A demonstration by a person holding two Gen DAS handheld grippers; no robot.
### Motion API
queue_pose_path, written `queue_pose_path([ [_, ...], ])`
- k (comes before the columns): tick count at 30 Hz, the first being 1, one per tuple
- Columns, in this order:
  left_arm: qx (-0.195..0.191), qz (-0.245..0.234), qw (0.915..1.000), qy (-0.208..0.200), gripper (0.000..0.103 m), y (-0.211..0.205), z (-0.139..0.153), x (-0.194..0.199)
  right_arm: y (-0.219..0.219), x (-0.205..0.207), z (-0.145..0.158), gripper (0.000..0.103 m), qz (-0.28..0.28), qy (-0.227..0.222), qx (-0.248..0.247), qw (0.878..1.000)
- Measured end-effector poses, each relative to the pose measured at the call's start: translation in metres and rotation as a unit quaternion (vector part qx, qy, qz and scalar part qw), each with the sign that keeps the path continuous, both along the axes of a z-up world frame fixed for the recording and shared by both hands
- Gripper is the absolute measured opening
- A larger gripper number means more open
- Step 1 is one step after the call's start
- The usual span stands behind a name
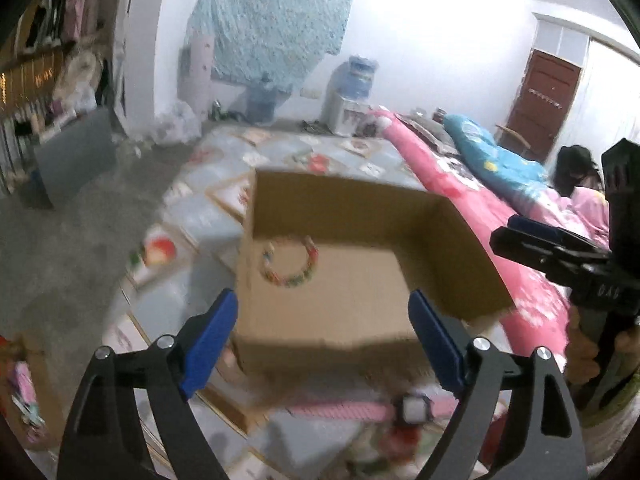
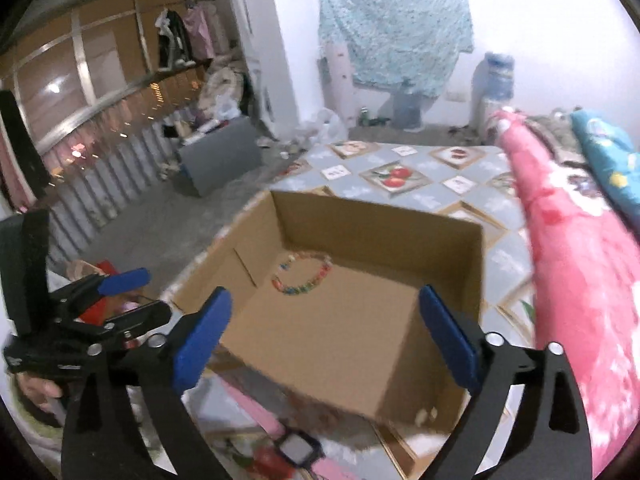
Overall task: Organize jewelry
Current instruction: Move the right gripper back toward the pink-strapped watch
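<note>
An open cardboard box (image 1: 360,208) (image 2: 384,224) sits on a patterned mat. A colourful bead bracelet (image 1: 289,263) (image 2: 302,275) lies on the box floor near its far wall. A pink-strapped watch (image 1: 412,407) (image 2: 297,449) lies on the mat in front of the box. My left gripper (image 1: 322,338) is open and empty, just before the box's near side. My right gripper (image 2: 326,338) is open and empty above the box's near edge. In the left wrist view the right gripper (image 1: 520,236) shows at the right edge. In the right wrist view the left gripper (image 2: 120,300) shows at the left.
A pink blanket (image 1: 480,208) (image 2: 568,248) and a blue one (image 1: 488,152) lie right of the box. A grey board (image 2: 218,156) leans on the concrete floor at the left. A water dispenser (image 1: 352,92) stands by the far wall.
</note>
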State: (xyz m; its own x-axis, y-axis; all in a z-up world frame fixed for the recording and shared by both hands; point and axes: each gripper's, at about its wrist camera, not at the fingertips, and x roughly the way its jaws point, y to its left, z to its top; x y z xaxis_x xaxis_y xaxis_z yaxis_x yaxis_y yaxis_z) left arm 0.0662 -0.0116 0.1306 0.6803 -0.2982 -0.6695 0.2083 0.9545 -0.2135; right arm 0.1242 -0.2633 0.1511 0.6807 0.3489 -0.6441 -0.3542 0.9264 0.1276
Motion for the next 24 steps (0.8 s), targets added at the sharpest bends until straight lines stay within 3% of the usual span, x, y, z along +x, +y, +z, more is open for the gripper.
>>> queue_pose_path([
  [3,-0.006,-0.006,0.9997,0.024,0.086,-0.003,-0.018,-0.012,0.003,-0.016,-0.007,0.095,0.003,-0.019,-0.031,0.999],
  [6,-0.039,-0.005,0.9984,0.041,0.087,-0.003,-0.035,-0.022,-0.003,-0.024,-0.006,0.095,0.013,-0.029,-0.045,0.999],
  [8,-0.063,0.004,0.9973,0.038,0.095,-0.003,-0.043,-0.029,-0.012,-0.027,-0.003,0.095,0.001,-0.040,-0.057,0.998],
  [10,-0.073,0.016,0.9966,0.036,0.097,-0.002,-0.050,-0.033,-0.025,-0.027,0.000,0.095,-0.019,-0.051,-0.074,0.996],
  [13,-0.086,0.030,0.9950,0.039,0.097,0.002,-0.058,-0.037,-0.049,-0.032,-0.003,0.095,-0.035,-0.050,-0.063,0.996],
  [18,-0.071,0.045,0.9953,0.048,0.097,0.012,-0.068,-0.040,-0.071,-0.048,-0.020,0.095,-0.052,-0.046,-0.031,0.997],
  [21,-0.076,0.051,0.9940,0.061,0.097,0.019,-0.076,-0.040,-0.069,-0.055,-0.039,0.094,-0.052,-0.022,-0.010,0.998],
  [24,-0.089,0.050,0.9924,0.070,0.097,0.025,-0.084,-0.039,-0.050,-0.064,-0.068,0.079,0.001,0.044,0.011,0.999],
])
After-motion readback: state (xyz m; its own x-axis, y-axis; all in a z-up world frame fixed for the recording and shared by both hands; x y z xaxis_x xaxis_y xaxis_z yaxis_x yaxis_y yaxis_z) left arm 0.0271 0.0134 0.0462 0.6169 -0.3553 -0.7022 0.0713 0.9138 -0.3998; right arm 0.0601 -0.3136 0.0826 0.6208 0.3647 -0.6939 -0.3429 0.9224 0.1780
